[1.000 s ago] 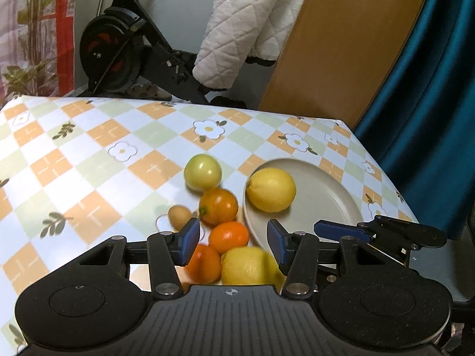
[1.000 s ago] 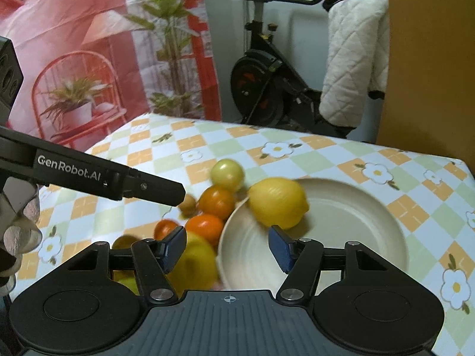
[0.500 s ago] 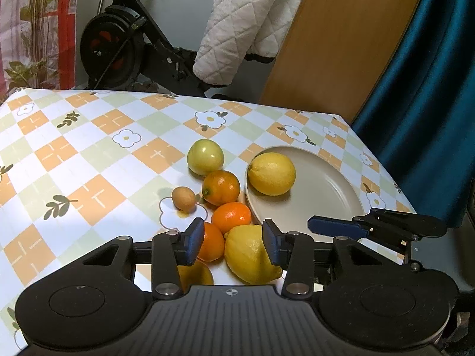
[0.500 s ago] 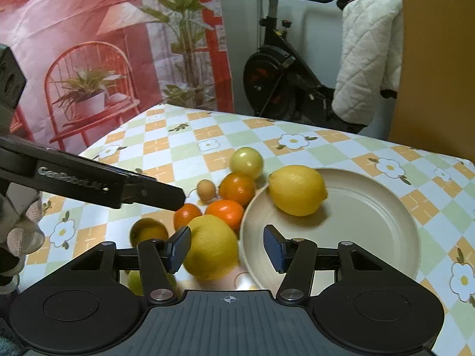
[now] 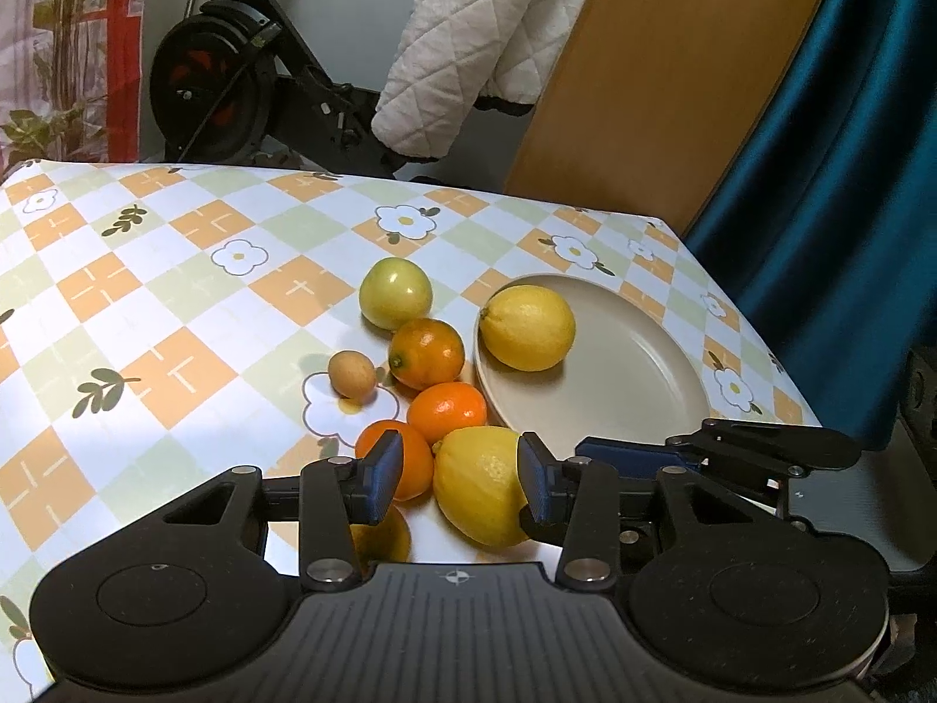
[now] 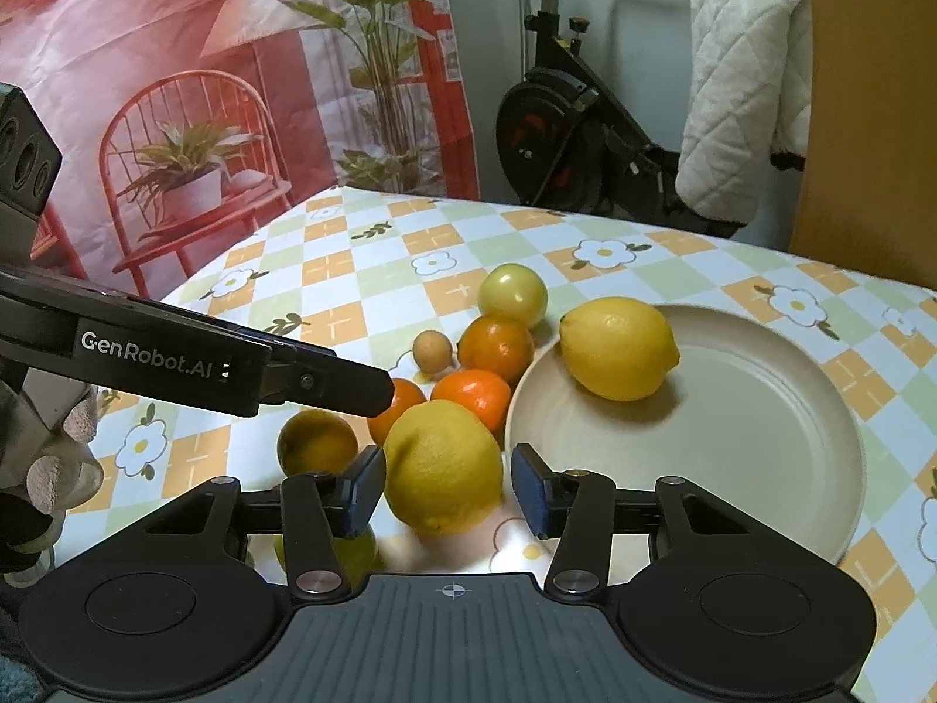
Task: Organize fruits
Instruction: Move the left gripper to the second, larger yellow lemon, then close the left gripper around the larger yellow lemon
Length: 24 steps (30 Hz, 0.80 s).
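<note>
A large lemon [image 5: 477, 486] lies on the checked tablecloth just left of the beige plate [image 5: 635, 392], which holds a second lemon [image 5: 527, 328]. My left gripper [image 5: 460, 483] has this near lemon between its blue pads, with a gap at the left pad; it is open. My right gripper [image 6: 446, 489] frames the same lemon [image 6: 442, 466] and its jaws are closing, the right pad still clear of the peel. Three oranges [image 5: 426, 352], a green apple [image 5: 395, 293] and a small brown fruit [image 5: 351, 374] sit behind.
A dull yellow fruit [image 6: 316, 442] and a greenish one [image 6: 357, 550] lie near the front left. Beyond the table stand an exercise bike [image 6: 562, 135], a quilted white cloth [image 5: 468, 47], a wooden board [image 5: 656, 76] and a blue curtain [image 5: 849, 146]. A gloved hand [image 6: 52, 463] grips the left tool.
Both pairs of jaws have narrowed. The right wrist view has swung so the near lemon, earlier left of its jaws, now sits between them. The left view has barely shifted.
</note>
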Motion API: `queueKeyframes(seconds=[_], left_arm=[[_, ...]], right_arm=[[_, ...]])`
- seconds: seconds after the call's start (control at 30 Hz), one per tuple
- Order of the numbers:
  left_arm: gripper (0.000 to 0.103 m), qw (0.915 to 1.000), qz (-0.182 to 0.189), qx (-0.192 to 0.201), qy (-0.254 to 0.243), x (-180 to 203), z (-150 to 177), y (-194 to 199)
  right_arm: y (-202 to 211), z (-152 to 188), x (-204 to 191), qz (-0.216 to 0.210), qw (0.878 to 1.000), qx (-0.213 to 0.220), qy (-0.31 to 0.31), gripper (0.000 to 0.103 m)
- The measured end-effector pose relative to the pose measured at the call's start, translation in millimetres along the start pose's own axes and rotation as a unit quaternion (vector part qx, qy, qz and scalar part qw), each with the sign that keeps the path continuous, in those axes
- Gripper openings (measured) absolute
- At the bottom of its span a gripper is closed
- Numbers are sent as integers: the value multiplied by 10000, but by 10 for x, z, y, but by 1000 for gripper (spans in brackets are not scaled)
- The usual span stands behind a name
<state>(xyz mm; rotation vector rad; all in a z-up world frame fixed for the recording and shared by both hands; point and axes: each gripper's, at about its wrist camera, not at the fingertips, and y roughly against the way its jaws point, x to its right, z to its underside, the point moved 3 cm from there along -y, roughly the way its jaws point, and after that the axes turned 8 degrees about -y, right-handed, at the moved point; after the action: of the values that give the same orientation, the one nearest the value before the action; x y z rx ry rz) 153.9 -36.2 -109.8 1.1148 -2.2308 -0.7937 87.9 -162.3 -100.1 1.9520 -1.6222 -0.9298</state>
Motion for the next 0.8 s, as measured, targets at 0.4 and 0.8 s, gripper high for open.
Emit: queueKeyframes(seconds=[0.4,0.8], left_arm=[[45,9997,193,-120,1,21,43,-73],[46,9992,273,-249,124,32,79,-198]], right_arm=[[-88,29,3,-89,9998,-160,-90,43],[-134,48,34,-71,9996,-218,-151,43]])
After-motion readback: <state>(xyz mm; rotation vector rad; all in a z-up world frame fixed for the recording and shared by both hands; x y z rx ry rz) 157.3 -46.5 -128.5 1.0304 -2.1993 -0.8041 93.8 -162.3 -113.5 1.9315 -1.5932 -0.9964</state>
